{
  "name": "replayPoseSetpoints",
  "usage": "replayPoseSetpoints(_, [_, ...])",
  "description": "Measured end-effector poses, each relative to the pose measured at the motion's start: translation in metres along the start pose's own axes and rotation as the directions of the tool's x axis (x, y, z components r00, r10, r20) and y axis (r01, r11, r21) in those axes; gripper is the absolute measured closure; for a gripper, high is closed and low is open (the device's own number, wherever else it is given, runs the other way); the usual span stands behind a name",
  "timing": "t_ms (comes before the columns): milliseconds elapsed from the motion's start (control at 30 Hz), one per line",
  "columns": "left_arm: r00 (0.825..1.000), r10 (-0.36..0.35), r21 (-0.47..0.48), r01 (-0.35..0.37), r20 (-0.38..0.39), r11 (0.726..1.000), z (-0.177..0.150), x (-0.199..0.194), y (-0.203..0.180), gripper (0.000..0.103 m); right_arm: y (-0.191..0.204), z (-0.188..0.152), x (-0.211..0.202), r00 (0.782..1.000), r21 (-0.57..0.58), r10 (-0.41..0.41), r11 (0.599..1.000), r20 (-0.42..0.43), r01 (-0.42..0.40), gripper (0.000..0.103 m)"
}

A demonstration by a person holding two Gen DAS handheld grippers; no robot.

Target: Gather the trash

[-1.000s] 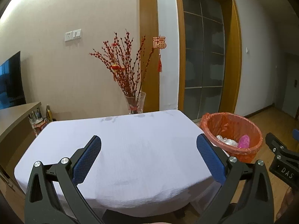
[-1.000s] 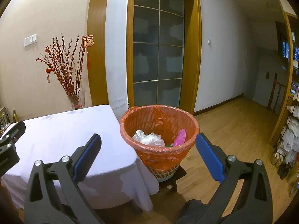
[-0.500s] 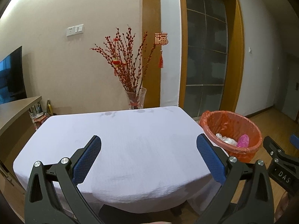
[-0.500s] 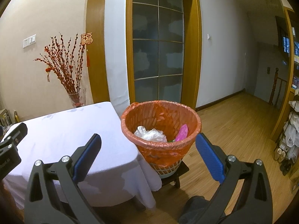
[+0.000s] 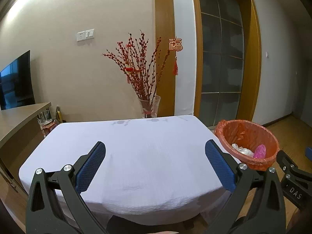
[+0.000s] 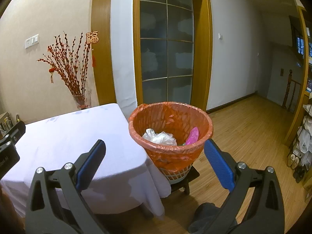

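Observation:
An orange-lined trash basket (image 6: 171, 134) stands on a small dark stool just right of the table. Inside it lie a crumpled clear plastic bag (image 6: 159, 136) and a pink wrapper (image 6: 192, 135). The basket (image 5: 246, 141) also shows at the right in the left wrist view. My right gripper (image 6: 155, 161) hovers open in front of the basket, with nothing between its blue pads. My left gripper (image 5: 155, 162) is open and empty above the white tablecloth (image 5: 136, 152), which carries no loose trash.
A glass vase of red branches (image 5: 149, 107) stands at the table's far edge against the wall. A wooden counter (image 5: 17, 119) and TV sit to the left. Wooden floor (image 6: 249, 128) spreads to the right, with a shoe rack (image 6: 301, 142) at the far right.
Both grippers have drawn back and tilted upward a little, so table and basket sit lower and farther in view. Both stay open and empty.

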State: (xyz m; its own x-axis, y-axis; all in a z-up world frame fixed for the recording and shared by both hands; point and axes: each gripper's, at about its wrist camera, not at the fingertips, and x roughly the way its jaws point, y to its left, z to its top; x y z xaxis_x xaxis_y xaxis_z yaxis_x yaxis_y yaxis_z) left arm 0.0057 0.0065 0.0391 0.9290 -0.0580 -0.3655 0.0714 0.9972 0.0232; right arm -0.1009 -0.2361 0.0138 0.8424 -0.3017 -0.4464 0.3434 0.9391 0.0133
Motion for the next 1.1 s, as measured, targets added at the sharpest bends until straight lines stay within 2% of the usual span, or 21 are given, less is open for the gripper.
replayPoseSetpoints(1100, [1.000, -0.002, -0.001, 0.002, -0.019, 1.000, -0.0007, 0.0043, 0.0000, 0.002, 0.0021, -0.0022, 0.0023, 1.000, -0.001, 0.001, 1.000, -0.005, -0.001, 0.005])
